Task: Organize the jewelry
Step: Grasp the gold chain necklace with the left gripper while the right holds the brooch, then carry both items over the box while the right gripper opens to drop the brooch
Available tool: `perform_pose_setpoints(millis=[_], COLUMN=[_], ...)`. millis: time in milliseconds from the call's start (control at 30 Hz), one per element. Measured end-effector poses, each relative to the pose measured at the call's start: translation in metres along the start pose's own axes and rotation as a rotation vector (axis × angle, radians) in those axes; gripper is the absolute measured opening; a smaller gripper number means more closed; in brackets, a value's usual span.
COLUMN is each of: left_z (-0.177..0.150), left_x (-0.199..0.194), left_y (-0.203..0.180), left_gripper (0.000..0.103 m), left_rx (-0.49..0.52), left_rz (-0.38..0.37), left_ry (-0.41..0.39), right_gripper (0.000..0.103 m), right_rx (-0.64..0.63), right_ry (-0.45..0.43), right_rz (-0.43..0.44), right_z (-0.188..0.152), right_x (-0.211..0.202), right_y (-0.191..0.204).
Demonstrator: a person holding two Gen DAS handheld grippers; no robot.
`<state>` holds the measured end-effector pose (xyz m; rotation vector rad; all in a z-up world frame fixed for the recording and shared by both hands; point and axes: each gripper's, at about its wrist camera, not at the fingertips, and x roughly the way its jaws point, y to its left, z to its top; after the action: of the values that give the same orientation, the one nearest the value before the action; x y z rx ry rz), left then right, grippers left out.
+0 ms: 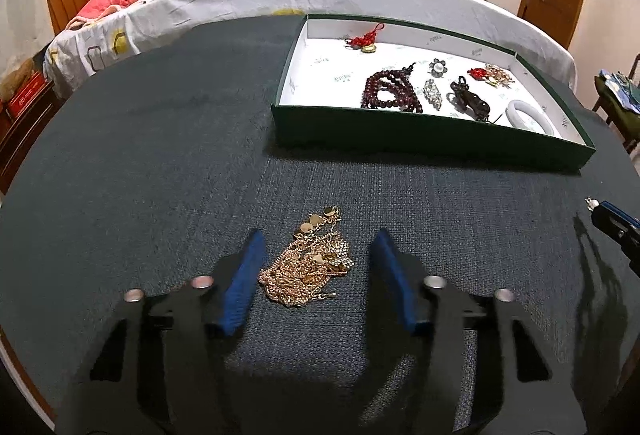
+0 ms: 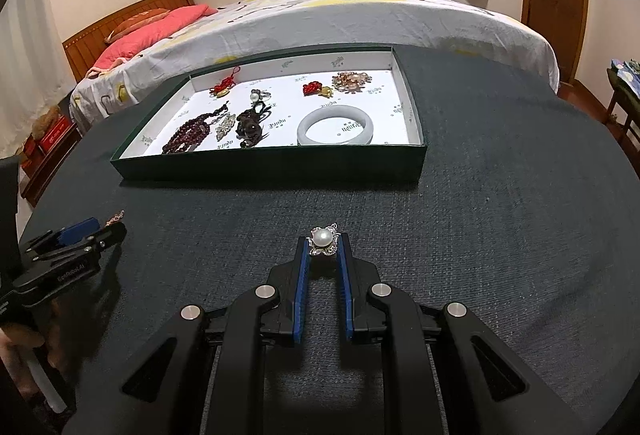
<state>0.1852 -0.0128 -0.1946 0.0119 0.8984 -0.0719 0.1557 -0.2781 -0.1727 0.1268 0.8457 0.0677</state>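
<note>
While the left wrist view looks straight down on a heap of gold chain (image 1: 306, 267) lying on the dark cloth-covered table (image 1: 160, 155), the left gripper (image 1: 316, 267) straddles it with its blue pads apart on either side; neither pad presses the chain, though the near edge of the heap may brush the left pad, which is hard to judge. That heap is almost hidden from the right wrist view, where only a small gold tip shows beyond the left gripper's fingers (image 2: 80, 231). What the right view gives instead is the right gripper (image 2: 323, 245) pinched on a pearl brooch (image 2: 323, 238) at its fingertips, close over the table; from the left view just the tip of this gripper and a glint of the brooch show at the right edge. Beyond both lies the green box (image 2: 272, 165), its white floor holding a pale bangle (image 2: 335, 126), dark red beads (image 1: 390, 91) and other pieces.
</note>
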Motion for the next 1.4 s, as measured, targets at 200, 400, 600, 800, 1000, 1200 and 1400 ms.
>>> perform_pose_setpoints(millis=[200,400,600,800,1000,1200,1400], left_z=[-0.001,-0.002,-0.001,0.002,0.006,0.012,0.022], left_x=[-0.002,-0.004,-0.011,-0.027,-0.043,-0.056,-0.068], left_y=[0.0,-0.001,-0.002,0.0,0.004,0.003,-0.001], left_gripper=[0.021,0.016,0.013,0.011,0.011,0.011,0.011], left_rx=[0.016,0.015,0.013,0.011,-0.002,0.0,0.004], left_rz=[-0.02,-0.024,-0.035,-0.044,-0.058,-0.066,-0.081], left_ry=[-0.01,-0.015,-0.026,-0.062,-0.098,-0.126,-0.16], right_gripper=[0.015,0.015,0.015,0.015,0.015,0.015,0.015], right_rx=[0.005,0.007,0.0,-0.009,-0.016,-0.009,-0.006], right_ry=[0.002,0.004,-0.006,-0.018,-0.033,-0.052,-0.073], right_rz=[0.005,0.01,0.01,0.013,0.019,0.027,0.04], right_z=[-0.001,-0.001,-0.001,0.001,0.003,0.007,0.011], right_x=[0.001,0.002,-0.002,-0.009,-0.017,-0.024,-0.032], right_y=[-0.001,0.0,0.004,0.008,0.013,0.014,0.015])
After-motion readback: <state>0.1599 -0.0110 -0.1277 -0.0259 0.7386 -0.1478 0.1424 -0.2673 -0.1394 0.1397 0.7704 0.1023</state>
